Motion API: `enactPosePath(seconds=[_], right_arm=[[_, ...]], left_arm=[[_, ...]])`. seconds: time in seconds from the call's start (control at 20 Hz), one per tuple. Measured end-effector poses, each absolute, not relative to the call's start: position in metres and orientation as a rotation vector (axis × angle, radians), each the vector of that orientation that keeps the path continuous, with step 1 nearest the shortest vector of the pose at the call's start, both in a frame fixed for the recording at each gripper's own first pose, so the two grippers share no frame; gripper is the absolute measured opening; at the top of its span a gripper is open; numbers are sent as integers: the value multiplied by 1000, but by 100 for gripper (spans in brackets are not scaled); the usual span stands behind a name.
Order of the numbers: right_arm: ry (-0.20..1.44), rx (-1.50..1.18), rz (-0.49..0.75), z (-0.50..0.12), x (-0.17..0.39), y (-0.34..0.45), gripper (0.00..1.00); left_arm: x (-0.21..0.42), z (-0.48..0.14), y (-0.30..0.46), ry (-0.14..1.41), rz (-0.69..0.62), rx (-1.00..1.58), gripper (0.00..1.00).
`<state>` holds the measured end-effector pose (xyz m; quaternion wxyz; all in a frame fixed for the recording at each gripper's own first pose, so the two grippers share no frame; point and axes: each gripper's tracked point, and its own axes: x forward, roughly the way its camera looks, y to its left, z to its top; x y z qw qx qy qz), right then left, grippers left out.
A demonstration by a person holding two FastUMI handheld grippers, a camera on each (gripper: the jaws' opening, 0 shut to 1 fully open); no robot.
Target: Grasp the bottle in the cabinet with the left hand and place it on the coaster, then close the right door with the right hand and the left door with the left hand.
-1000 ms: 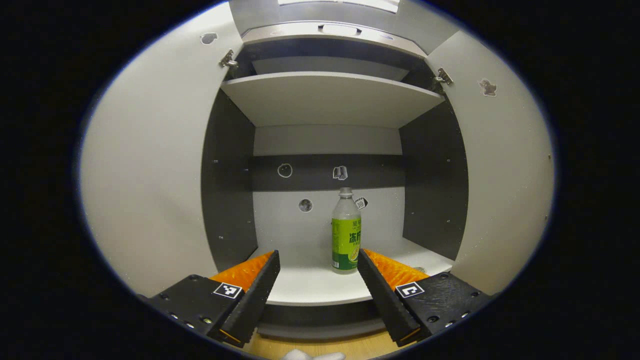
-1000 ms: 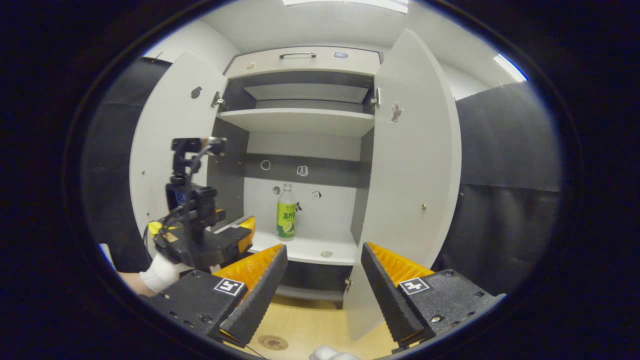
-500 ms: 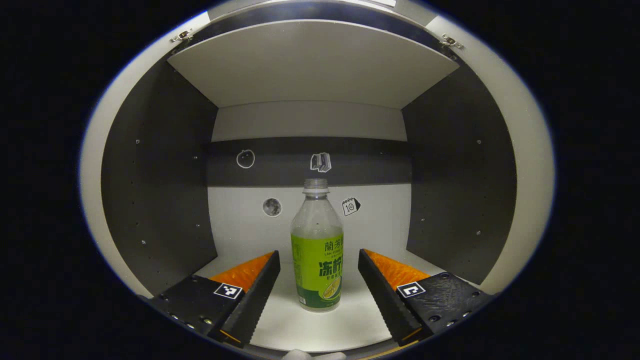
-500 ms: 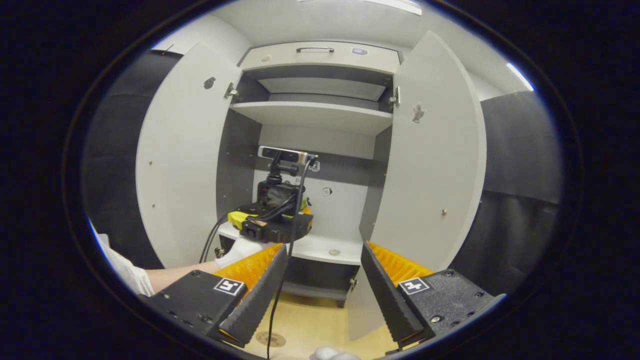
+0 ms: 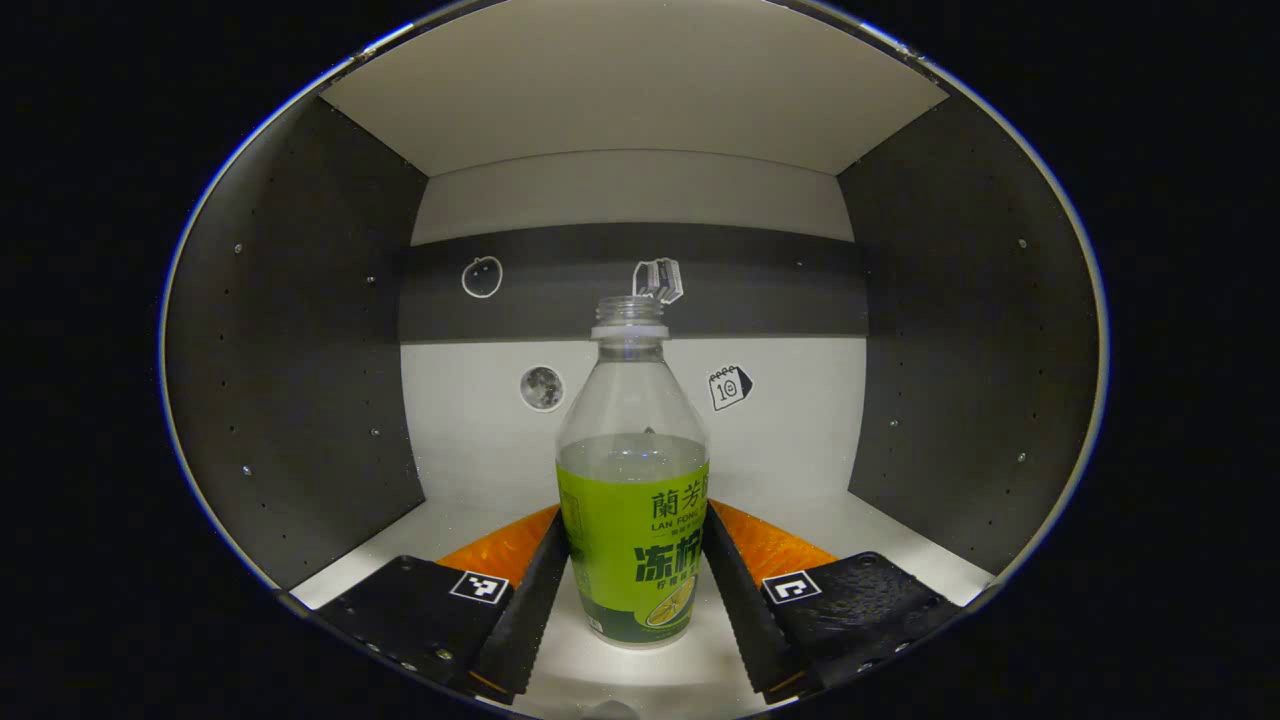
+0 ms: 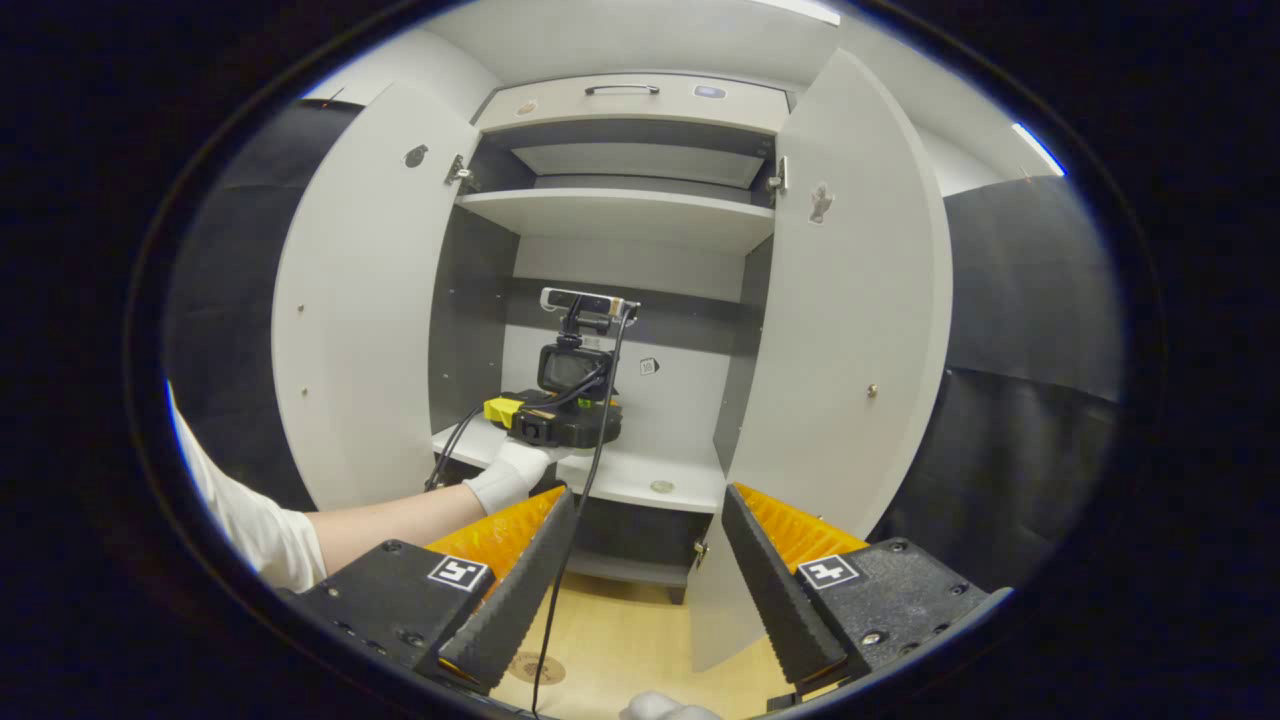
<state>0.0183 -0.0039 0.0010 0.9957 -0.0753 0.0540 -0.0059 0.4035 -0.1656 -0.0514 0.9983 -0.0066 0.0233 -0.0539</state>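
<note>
In the cabinet (image 6: 620, 215), the left hand-held gripper (image 5: 632, 585) squeezed the bottle (image 5: 632, 500) on both sides, while the right hand-held gripper (image 6: 645, 565) stayed wide open outside.

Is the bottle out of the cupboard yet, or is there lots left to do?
Not yet. The bottle stands on the cabinet shelf between the left hand-held gripper fingers, which look pressed against its sides. Still left: lifting it onto the coaster, then shutting the right door and left door, both wide open.
</note>
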Motion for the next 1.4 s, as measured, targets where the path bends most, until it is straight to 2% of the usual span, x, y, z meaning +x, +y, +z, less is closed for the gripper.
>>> enactPosePath(seconds=[0.2,0.55,0.6,0.65,0.75,0.95,1.0,1.05,1.4], right_arm=[[97,-135,-31,6,17,-12,97],[74,-114,-33,9,4,-8,96],[71,-110,-34,9,2,-8,96],[72,-104,-34,7,-1,-7,98],[81,-88,-34,1,-6,-7,96],[92,-66,-58,-7,-19,-16,97],[87,-62,-65,-7,-22,-18,96],[82,-59,-77,-8,-25,-23,96],[119,-30,-161,-25,-38,-55,97]], left_arm=[[382,-30,-160,5,-127,-23,77],[286,7,-139,-75,-175,-12,76],[269,9,-138,-84,-185,-12,80],[253,10,-137,-89,-201,-14,77],[219,7,-132,-88,-217,-15,76],[162,-14,-128,-74,-254,-31,77],[149,-23,-128,-66,-265,-31,80],[137,-32,-128,-60,-277,-33,77],[72,-112,-129,-13,-346,-30,77]])
